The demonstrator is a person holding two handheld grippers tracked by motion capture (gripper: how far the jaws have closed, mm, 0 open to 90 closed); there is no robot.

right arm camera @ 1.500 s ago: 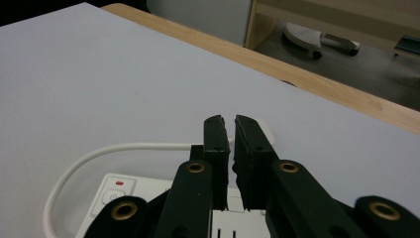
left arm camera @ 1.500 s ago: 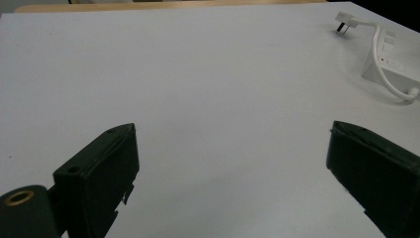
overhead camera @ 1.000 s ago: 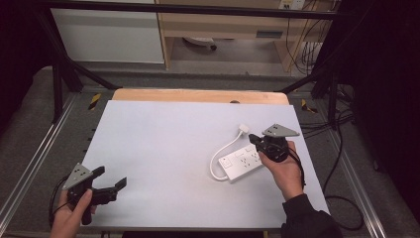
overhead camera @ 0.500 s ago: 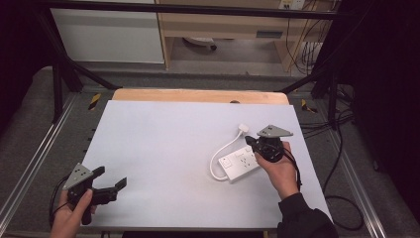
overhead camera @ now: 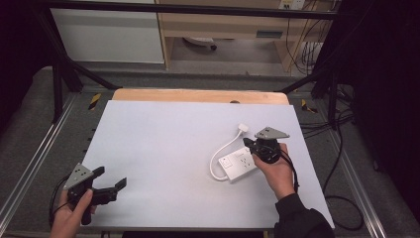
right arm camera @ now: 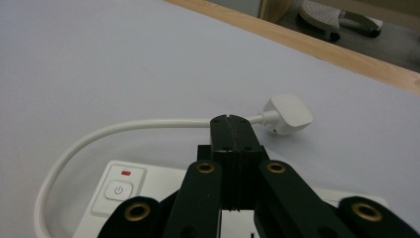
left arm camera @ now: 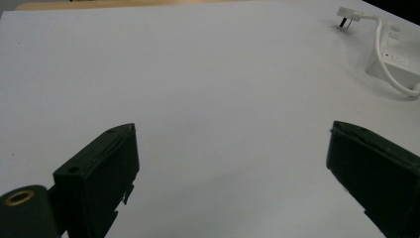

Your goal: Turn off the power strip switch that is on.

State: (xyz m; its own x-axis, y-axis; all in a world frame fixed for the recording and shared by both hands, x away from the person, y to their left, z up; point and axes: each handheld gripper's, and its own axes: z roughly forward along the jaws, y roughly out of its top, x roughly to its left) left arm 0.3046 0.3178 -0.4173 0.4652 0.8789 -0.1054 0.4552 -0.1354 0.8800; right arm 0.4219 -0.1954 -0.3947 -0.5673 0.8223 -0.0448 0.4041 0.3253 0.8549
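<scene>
Your right hand-held gripper (right arm camera: 232,130) hovers clenched and empty over the white power strip (overhead camera: 238,163) lying right of centre on the surface (overhead camera: 163,148), your left hand-held gripper (overhead camera: 110,187) waits spread apart, so apparently nothing is grasped yet.

White power strip (overhead camera: 239,163) on grey table (overhead camera: 163,148), right hand-held gripper (overhead camera: 249,144) above it
</scene>
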